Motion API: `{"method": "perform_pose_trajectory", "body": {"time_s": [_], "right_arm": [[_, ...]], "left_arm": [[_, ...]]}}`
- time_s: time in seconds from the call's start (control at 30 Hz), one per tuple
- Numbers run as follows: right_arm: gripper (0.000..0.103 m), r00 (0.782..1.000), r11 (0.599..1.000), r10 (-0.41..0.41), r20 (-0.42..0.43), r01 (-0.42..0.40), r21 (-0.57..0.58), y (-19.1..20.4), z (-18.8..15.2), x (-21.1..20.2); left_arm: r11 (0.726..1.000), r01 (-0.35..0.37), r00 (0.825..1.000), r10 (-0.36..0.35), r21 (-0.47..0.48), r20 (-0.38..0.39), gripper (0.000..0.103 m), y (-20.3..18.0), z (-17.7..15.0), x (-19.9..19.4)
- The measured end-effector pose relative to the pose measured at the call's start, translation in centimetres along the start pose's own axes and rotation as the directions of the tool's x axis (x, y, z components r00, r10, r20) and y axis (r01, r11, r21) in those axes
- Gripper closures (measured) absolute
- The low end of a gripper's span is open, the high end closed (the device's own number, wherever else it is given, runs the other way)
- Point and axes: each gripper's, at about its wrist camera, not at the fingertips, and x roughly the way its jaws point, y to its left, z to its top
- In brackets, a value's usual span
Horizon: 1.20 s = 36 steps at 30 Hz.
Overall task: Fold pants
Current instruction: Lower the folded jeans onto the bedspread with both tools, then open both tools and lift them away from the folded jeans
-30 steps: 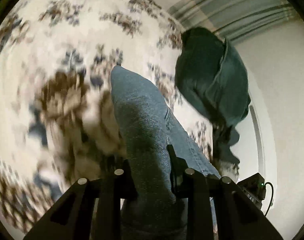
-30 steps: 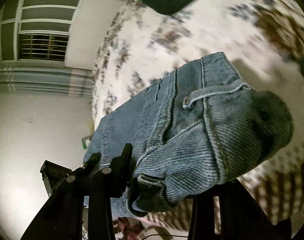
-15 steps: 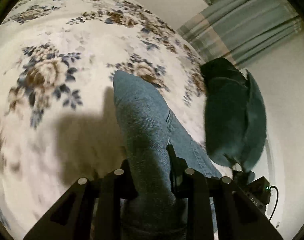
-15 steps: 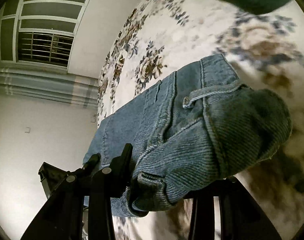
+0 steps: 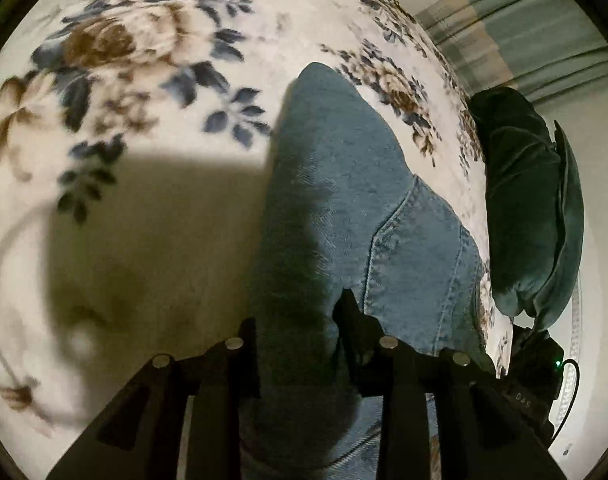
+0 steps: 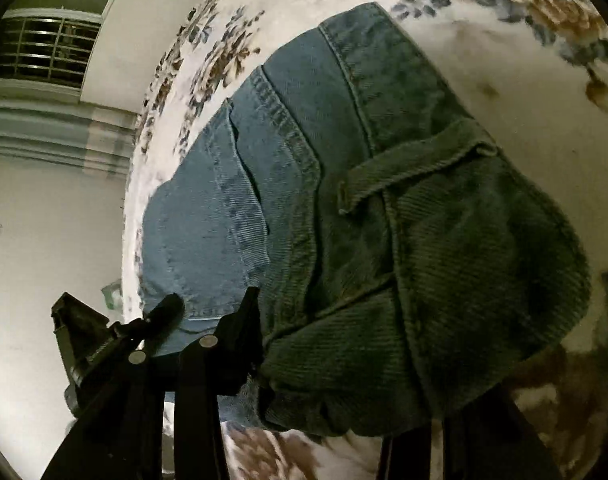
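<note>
Blue denim pants (image 5: 343, 208) lie over a white floral blanket (image 5: 152, 80). My left gripper (image 5: 300, 332) is shut on a bunched fold of the denim, which rises between its fingers and reaches forward. In the right wrist view my right gripper (image 6: 343, 364) is shut on the pants' (image 6: 296, 184) waistband end, with a belt loop (image 6: 415, 168) showing above it. Its right finger is hidden behind the cloth. The rest of the pants stretches away over the floral blanket (image 6: 503, 52).
A dark green pillow (image 5: 531, 216) lies at the blanket's right side. A black device with a green light (image 5: 539, 384) sits below the pillow. Curtains (image 5: 523, 28) and a barred window (image 6: 44, 48) stand beyond the bed. A black box (image 6: 76, 328) sits at the left.
Both grippers have come down closer to the blanket, still holding the denim. The green pillow has slid toward the right edge of the left view and out of the right view.
</note>
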Motion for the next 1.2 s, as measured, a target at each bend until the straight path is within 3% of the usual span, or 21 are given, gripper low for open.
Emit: {"method": "perform_pose_trajectory", "body": {"time_s": [0.2,0.3,0.37,0.5,0.6,0.67,0.73,0.87,0.93,1.0,1.2], "right_arm": [[0.058,0.999,0.999,-0.047,-0.008,0.047,-0.011,0.9,0.6,0.5],[0.046,0.995,0.996,-0.094,-0.039,0.093,-0.016,1.2,0.5,0.2],[0.037,0.985,0.985,-0.165,-0.048,0.162,-0.059,2.1,0.0,-0.5],[0.024,0.969,0.963,-0.246,-0.004,0.243,-0.114,3.8,-1.0,-3.4],[0.001,0.948,0.933,-0.314,0.053,0.318,-0.169,5.1,-2.1,-6.0],[0.0,0.92,0.892,-0.374,0.118,0.392,-0.224,6.6,-3.0,-7.9],[0.0,0.894,0.855,-0.412,0.177,0.446,-0.264,8.1,-3.8,-9.9],[0.0,0.853,0.809,-0.44,0.28,0.512,-0.29,10.3,-5.8,-14.9],[0.0,0.819,0.771,-0.453,0.353,0.559,-0.307,11.7,-7.0,-17.9],[0.0,0.793,0.744,-0.461,0.399,0.59,-0.313,12.9,-8.2,-20.5],[0.0,0.788,0.752,-0.422,0.449,0.581,-0.312,15.3,-12.1,-29.2]], "left_arm": [[1.0,-0.029,1.0,0.029,0.006,-0.005,0.074,-0.6,0.4,-0.6],[0.991,-0.122,0.992,0.123,0.054,-0.005,0.071,-2.0,0.5,-1.4],[0.968,-0.222,0.975,0.221,0.12,0.025,0.071,-3.6,-0.1,-2.2],[0.898,-0.397,0.918,0.383,0.188,0.108,0.07,-6.6,-2.1,-4.5],[0.884,-0.425,0.904,0.402,0.197,0.146,0.057,-8.0,-3.4,-6.3],[0.869,-0.45,0.889,0.417,0.204,0.189,0.048,-9.4,-4.4,-7.9],[0.855,-0.473,0.876,0.43,0.213,0.218,0.02,-10.8,-5.1,-9.2],[0.827,-0.516,0.845,0.45,0.222,0.288,0.013,-14.0,-6.8,-12.5],[0.814,-0.539,0.826,0.46,0.218,0.327,0.004,-15.6,-7.8,-14.5],[0.809,-0.544,0.818,0.452,0.223,0.355,0.003,-16.9,-8.9,-16.1],[0.796,-0.554,0.803,0.432,0.245,0.411,0.003,-21.6,-13.3,-22.1]]}}
